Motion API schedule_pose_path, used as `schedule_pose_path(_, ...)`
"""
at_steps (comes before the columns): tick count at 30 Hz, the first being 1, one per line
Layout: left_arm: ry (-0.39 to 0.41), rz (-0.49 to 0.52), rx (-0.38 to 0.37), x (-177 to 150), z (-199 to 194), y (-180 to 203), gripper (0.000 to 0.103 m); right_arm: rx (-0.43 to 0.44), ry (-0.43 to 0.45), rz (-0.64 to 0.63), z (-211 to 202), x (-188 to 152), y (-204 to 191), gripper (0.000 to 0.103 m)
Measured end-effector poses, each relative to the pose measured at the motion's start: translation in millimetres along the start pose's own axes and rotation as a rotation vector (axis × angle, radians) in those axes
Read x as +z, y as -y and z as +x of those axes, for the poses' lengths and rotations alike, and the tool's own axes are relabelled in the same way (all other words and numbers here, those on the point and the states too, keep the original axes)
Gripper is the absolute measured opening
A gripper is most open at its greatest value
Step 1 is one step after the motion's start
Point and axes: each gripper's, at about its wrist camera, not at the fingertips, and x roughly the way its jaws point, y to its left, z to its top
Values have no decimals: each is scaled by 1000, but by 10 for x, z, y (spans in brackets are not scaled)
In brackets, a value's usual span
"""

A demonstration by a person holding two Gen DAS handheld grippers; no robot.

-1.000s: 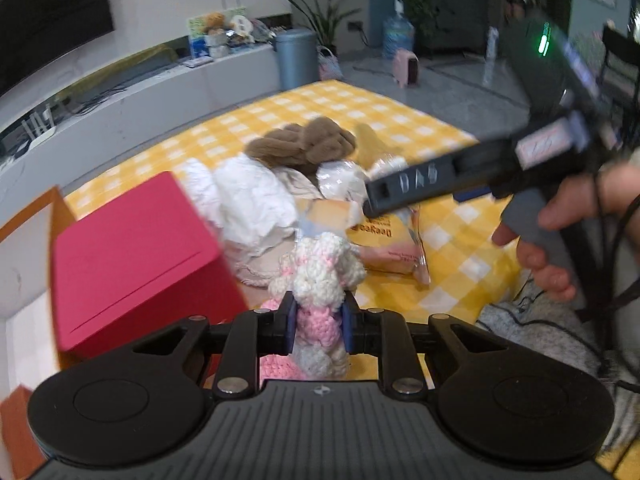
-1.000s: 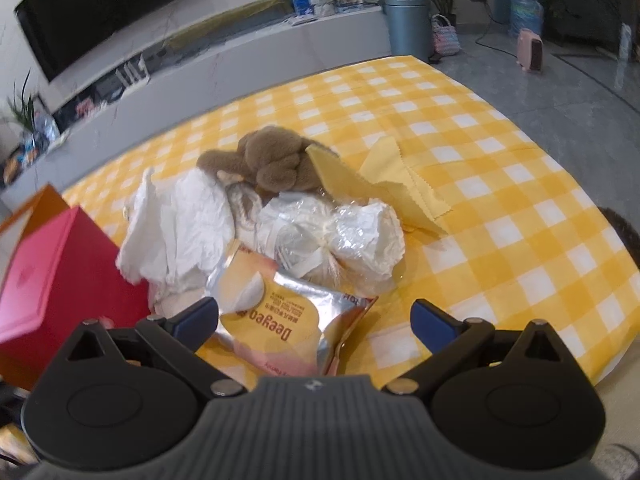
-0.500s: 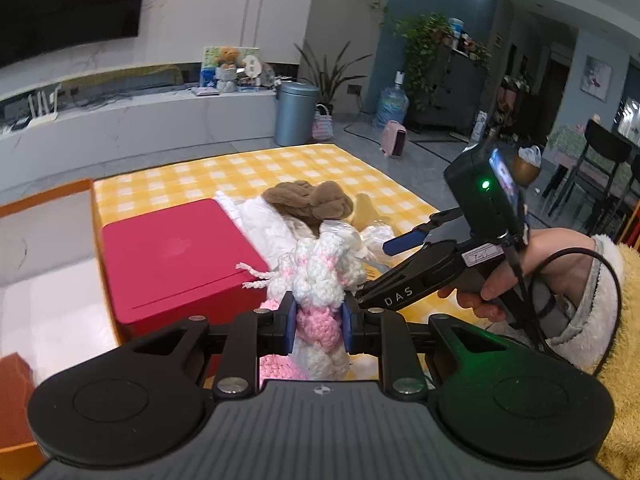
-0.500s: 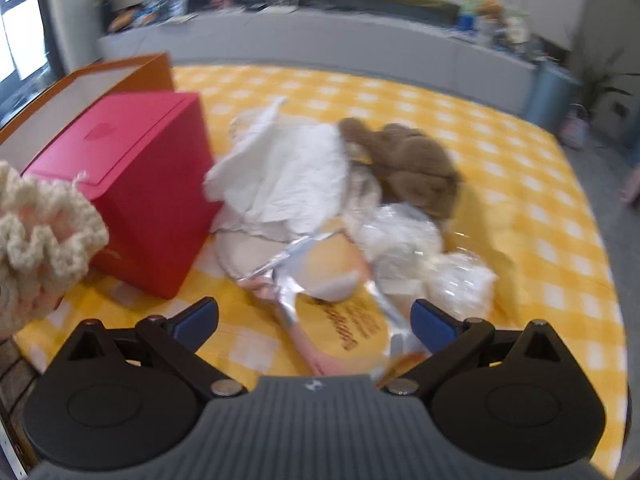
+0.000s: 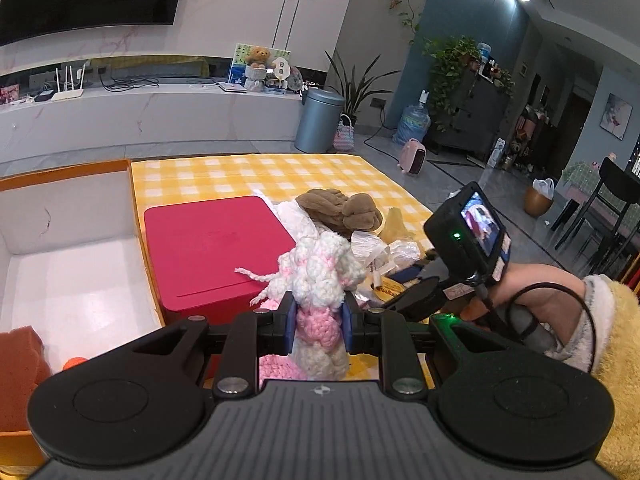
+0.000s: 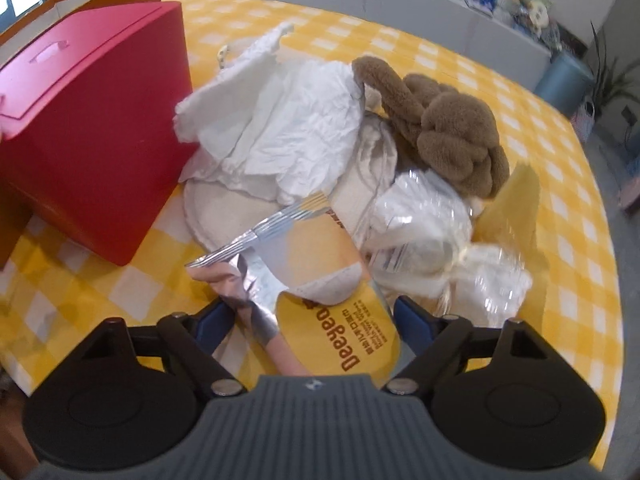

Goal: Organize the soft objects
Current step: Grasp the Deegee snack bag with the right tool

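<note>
While your left tongs point(image 5: 318, 326) grip the crocheted toy point(image 5: 320, 276) just right of the red box point(image 5: 216, 248), your right tongs point(image 6: 312, 322) stand open around the snack bag point(image 6: 320, 276), right of that box.

Left gripper point(image 5: 318, 326) sits level, its blue pads pinched tight on what they hold. Off to its right, the right hand point(image 5: 524, 292) wraps the other handle, and the right gripper point(image 6: 310, 322) points downward with fingers spread wide.
</note>
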Motion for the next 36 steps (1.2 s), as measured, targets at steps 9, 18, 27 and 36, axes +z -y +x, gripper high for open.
schedule_pose_path(9,2,-14,5,-25,-56,-53,25,57,-39,-67,-190,-144,-307,94)
schedule_pose_path(18,2,-19,18,-24,-71,-30,25,45,-45,-22,8,-5,-155,97)
schedule_pose_path(27,-2,-37,14,-25,-81,-55,25,90,-29,-8,-41,-51,-168,66)
schedule_pose_path(36,-2,-41,15,-20,-92,-81,25,55,-24,46,-114,-92,-113,63)
